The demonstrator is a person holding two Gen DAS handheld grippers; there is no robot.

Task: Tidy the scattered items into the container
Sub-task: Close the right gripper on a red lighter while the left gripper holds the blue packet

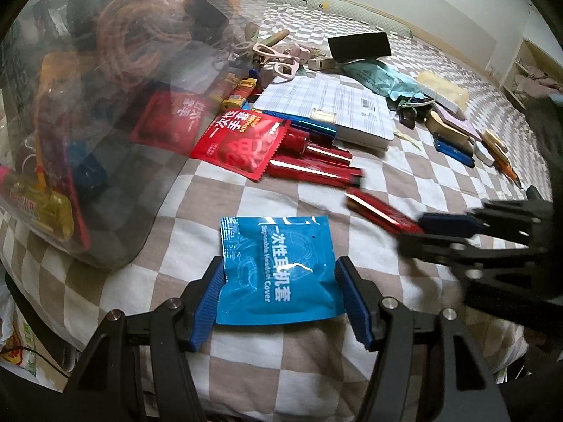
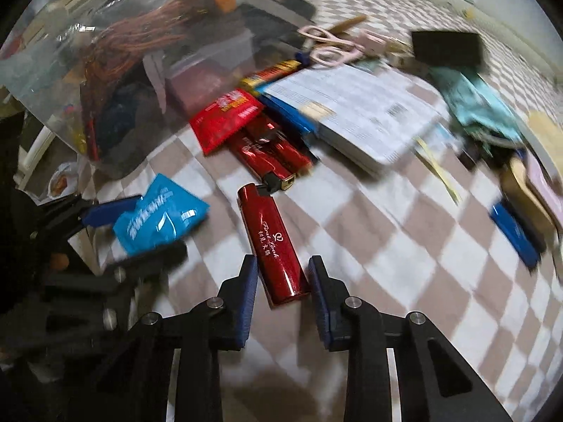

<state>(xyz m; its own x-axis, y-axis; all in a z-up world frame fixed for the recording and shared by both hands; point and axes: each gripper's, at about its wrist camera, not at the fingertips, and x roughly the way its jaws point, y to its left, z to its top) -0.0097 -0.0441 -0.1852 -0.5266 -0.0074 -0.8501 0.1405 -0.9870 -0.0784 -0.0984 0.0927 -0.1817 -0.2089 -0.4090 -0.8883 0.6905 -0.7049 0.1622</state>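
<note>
On a checkered bedspread (image 1: 267,197), the left gripper (image 1: 279,302) clamps a blue sachet (image 1: 278,270) between its pads, while the right gripper (image 2: 283,295) closes on a red lighter (image 2: 272,242) — both jaws gripping. The clear container (image 1: 81,112), already crowded with items, stands at ten o'clock of the sachet; more red lighters (image 1: 316,161) lie at twelve o'clock.
</note>
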